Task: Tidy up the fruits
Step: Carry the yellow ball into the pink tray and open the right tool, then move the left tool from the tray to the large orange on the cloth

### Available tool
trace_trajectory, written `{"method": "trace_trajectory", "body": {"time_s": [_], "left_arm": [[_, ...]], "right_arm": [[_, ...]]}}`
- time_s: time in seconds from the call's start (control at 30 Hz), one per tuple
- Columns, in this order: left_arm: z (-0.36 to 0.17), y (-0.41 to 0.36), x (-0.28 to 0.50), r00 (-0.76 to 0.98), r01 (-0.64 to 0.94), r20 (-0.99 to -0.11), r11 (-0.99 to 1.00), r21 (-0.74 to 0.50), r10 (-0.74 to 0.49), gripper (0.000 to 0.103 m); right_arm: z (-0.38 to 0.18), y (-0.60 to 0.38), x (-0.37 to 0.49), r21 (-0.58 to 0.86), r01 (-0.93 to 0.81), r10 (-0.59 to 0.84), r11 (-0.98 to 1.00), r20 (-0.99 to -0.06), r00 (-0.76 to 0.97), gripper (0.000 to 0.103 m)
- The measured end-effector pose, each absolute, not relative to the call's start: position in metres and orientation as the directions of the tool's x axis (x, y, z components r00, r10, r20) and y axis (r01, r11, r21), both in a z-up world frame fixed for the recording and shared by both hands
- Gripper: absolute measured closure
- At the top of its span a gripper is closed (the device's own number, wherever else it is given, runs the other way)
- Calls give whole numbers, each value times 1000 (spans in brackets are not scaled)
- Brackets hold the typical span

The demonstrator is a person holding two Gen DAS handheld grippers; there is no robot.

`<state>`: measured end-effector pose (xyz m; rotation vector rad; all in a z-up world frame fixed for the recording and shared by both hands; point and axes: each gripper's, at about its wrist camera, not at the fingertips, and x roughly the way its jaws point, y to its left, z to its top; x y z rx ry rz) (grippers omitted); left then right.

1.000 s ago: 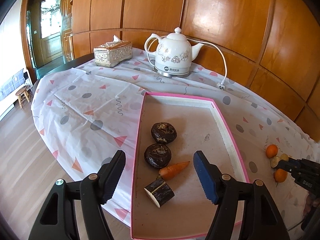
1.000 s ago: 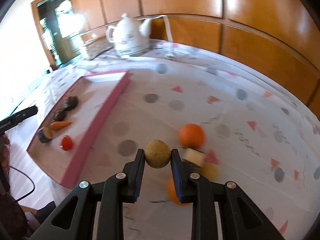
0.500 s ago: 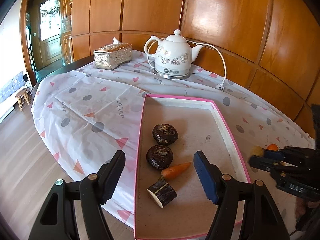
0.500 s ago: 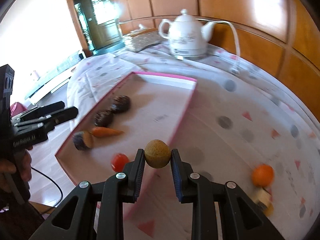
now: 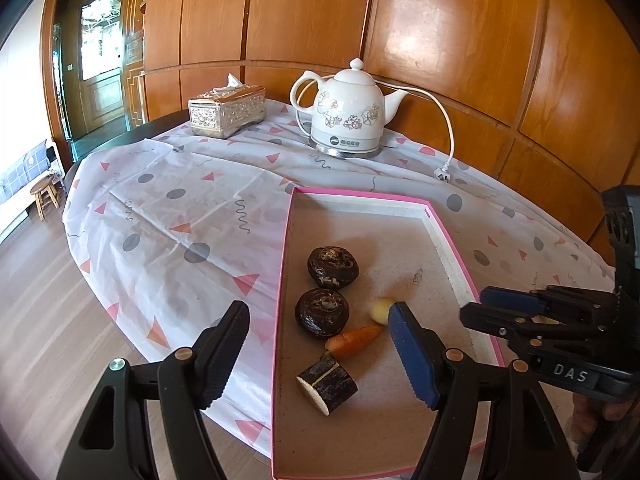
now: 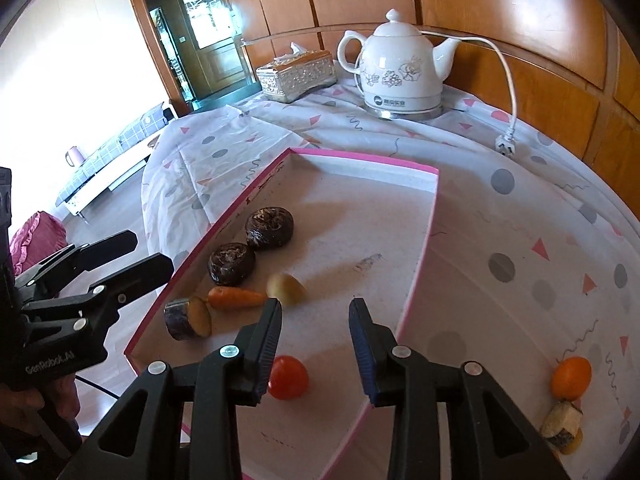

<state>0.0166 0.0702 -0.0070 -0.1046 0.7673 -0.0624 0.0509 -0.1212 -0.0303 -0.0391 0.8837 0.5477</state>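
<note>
The pink-rimmed tray (image 5: 360, 196) (image 6: 360, 158) holds two dark round fruits (image 5: 333, 267) (image 6: 269, 227), a small carrot (image 5: 354, 342) (image 6: 236, 298), a dark cut piece (image 5: 328, 384) (image 6: 188, 318) and a red tomato (image 6: 288, 377). A tan round fruit (image 6: 286, 288) (image 5: 380, 310) lies loose on the tray floor beside the carrot. My right gripper (image 6: 316, 320) (image 5: 476, 304) hangs just behind it, jaws opening, nothing between them. My left gripper (image 5: 318, 344) (image 6: 150, 254) stands open over the tray's near left rim, empty.
An orange (image 6: 571, 376) and a pale cut piece (image 6: 562, 424) lie on the patterned cloth right of the tray. A white kettle (image 5: 346, 116) with cord and plug (image 6: 506, 142) and a silver tissue box (image 5: 226, 114) stand at the back. The table edge drops off at left.
My right gripper swung left from the cloth to over the tray with the tan fruit, then its jaws parted and the fruit dropped onto the tray. The left gripper stayed put.
</note>
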Motion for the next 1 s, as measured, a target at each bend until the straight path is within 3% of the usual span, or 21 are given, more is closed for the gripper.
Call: {"method": "trace_trajectory", "body": {"time_s": [1.0], "left_arm": [[7,37,1,752,116,-652,993,-12,-95,30]], "right_arm": [[-21,-237,-2,-49,-316,169,947,-761,626,65]]}}
